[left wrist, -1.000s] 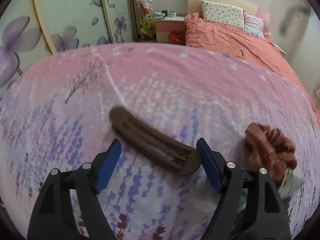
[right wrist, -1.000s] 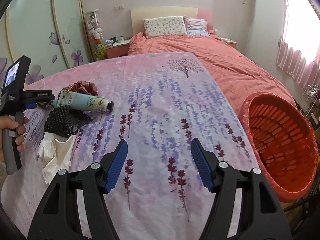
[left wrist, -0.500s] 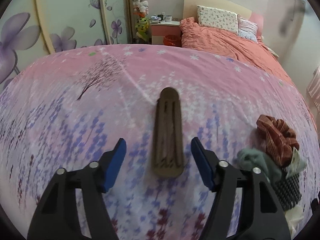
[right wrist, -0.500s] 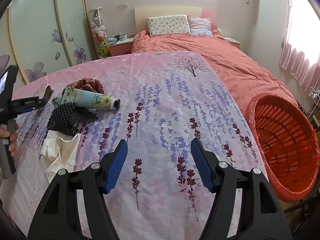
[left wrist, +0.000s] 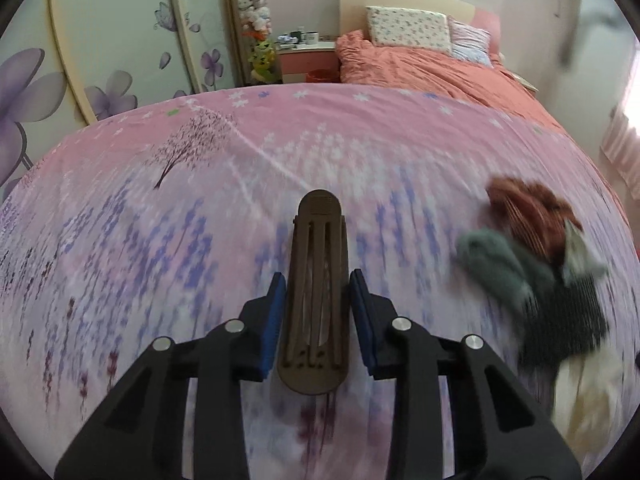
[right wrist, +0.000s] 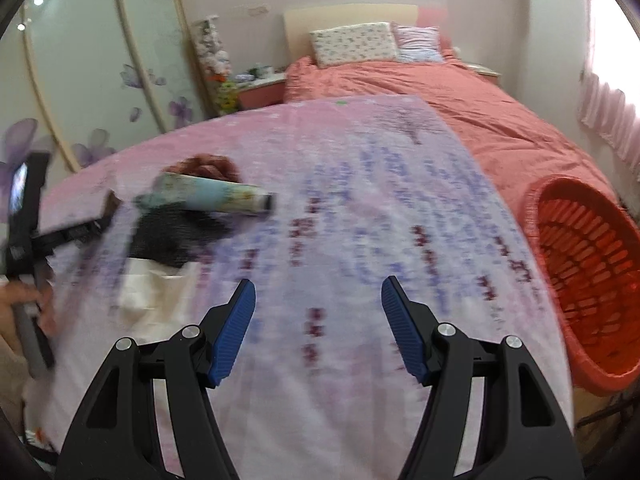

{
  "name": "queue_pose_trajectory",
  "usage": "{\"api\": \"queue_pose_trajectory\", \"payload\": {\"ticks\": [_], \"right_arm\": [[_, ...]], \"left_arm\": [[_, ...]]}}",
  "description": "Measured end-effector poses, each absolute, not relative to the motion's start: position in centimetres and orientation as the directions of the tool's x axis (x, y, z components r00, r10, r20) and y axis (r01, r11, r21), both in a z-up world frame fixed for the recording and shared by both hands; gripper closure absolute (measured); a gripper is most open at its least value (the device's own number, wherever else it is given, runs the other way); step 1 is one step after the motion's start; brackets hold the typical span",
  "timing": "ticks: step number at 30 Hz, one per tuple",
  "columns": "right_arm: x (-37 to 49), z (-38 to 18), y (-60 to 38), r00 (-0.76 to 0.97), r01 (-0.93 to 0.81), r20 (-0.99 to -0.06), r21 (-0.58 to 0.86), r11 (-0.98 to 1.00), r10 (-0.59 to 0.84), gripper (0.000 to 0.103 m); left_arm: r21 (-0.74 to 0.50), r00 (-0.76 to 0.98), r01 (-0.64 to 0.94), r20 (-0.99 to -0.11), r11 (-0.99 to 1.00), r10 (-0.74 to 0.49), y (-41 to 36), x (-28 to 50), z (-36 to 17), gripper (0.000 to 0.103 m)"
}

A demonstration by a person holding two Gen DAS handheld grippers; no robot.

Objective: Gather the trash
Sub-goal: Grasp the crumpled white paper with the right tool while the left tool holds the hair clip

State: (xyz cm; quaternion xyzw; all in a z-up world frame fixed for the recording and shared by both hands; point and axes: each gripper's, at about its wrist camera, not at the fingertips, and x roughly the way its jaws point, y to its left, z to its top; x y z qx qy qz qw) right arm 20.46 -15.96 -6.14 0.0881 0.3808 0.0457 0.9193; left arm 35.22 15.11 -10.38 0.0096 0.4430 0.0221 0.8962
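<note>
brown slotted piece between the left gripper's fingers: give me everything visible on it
The brown slotted piece is a long, flat, dark brown bar with rounded ends and lengthwise slots, plastic or wood by its look. It lies flat on the pink floral sheet, pointing away from the camera. The left gripper straddles its near half, blue pads close on either side; whether they touch it cannot be told. It lies apart from the pile of items on its right.

home bedroom | bed (right wrist: 420, 80), pillows (right wrist: 352, 42) | flowered wardrobe doors (left wrist: 100, 48) | nightstand (left wrist: 306, 58)
</note>
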Motion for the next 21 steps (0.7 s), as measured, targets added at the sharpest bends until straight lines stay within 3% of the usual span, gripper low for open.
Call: {"api": "queue_pose_trajectory", "payload": {"ticks": [3, 6, 9, 13, 14, 15, 18, 21], "right_arm": [[20.2, -5.4, -14.0, 0.703, -0.079, -0.677, 0.227, 0.971, 0.215, 0.037], [20.3, -5.2, -11.3, 0.689, -0.145, -0.676, 0.224, 0.964, 0.261, 0.029], [20.7, -5.6, -9.1, 0.667, -0.183, -0.694, 0.201, 0.962, 0.272, 0.022], [21.9, -7.2, -7.0, 0.625, -0.188, -0.742, 0.161, 0.969, 0.244, 0.022], [22.0, -7.6, -6.8, 0.623, -0.183, -0.748, 0.146, 0.972, 0.229, 0.028], [22.1, -7.9, -6.6, 0.617, -0.178, -0.757, 0.131, 0.975, 0.214, 0.050], [21.6, -7.8, -7.3, 0.618, -0.166, -0.758, 0.132, 0.977, 0.207, 0.064], [20.5, -7.6, -9.2, 0.637, -0.123, -0.760, 0.067, 0.990, 0.130, 0.064]], "left_arm": [[0.050, 0.618, -0.010, -0.785, 0.999, 0.045, 14.9, 33.8, -10.6, 0.070], [0.029, 0.617, -0.019, -0.786, 0.999, 0.035, 15.1, 33.7, -10.7, 0.069], [0.041, 0.617, -0.020, -0.786, 0.999, 0.045, 14.9, 33.7, -10.8, 0.069], [0.037, 0.616, -0.022, -0.786, 0.999, 0.043, 14.9, 33.8, -10.8, 0.068], [0.035, 0.616, -0.023, -0.786, 0.999, 0.042, 14.9, 33.7, -10.8, 0.068], [0.035, 0.616, -0.023, -0.786, 0.999, 0.041, 14.9, 33.6, -10.9, 0.068], [0.039, 0.617, -0.020, -0.785, 0.999, 0.043, 14.9, 33.6, -10.9, 0.069], [0.028, 0.618, -0.016, -0.786, 0.999, 0.032, 15.1, 33.3, -10.9, 0.070]]}}
